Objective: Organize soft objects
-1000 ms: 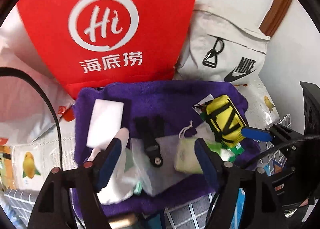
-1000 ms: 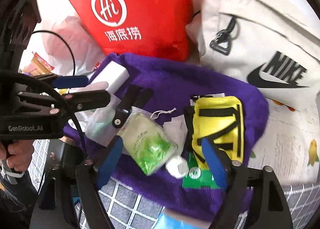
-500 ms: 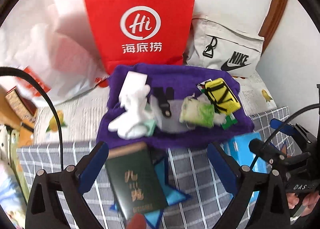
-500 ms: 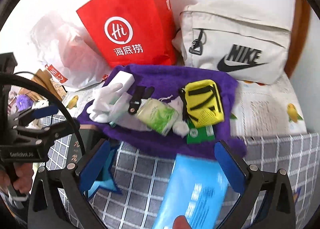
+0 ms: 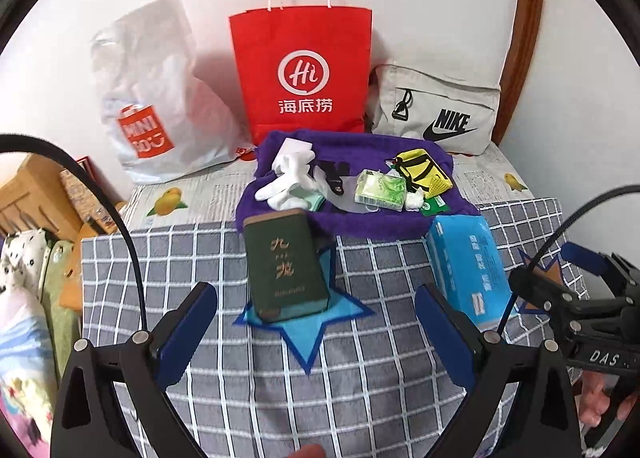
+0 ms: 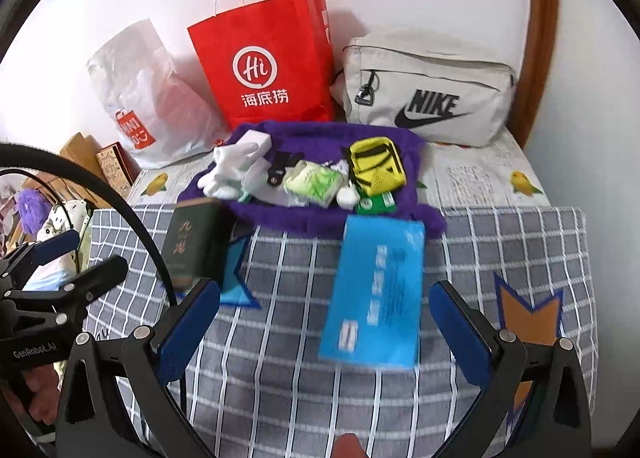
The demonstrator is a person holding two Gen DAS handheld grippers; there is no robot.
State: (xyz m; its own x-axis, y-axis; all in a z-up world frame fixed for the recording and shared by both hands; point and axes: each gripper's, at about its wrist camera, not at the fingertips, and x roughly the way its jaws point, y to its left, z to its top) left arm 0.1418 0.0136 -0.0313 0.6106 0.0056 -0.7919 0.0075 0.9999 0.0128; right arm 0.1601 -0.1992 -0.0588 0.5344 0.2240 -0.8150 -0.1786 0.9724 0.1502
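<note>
A purple towel (image 5: pixel 360 219) (image 6: pixel 320 217) lies at the far side of the checked cloth. On it rest white gloves (image 5: pixel 290 177) (image 6: pixel 230 171), a green tissue pack (image 5: pixel 380 189) (image 6: pixel 314 181), a yellow pouch (image 5: pixel 424 171) (image 6: pixel 376 163), a black clip and a white block. My left gripper (image 5: pixel 316 322) hangs open over the cloth, well back from the towel, nothing between its fingers. My right gripper (image 6: pixel 326 322) is open too, above a blue tissue pack (image 6: pixel 376 290) (image 5: pixel 468 270). The right gripper's body (image 5: pixel 588 322) shows at the left wrist view's right edge.
A dark green box (image 5: pixel 286 270) (image 6: pixel 192 246) stands on a blue star patch. Behind the towel stand a red paper bag (image 5: pixel 304 73) (image 6: pixel 264 65), a white plastic bag (image 5: pixel 152 97) and a beige Nike bag (image 5: pixel 436 109) (image 6: pixel 428 93). Boxes and bedding crowd the left edge.
Both grippers pulled back and up from the towel and opened wider. The items on the towel now lie far ahead, and the green box and blue pack have come into view.
</note>
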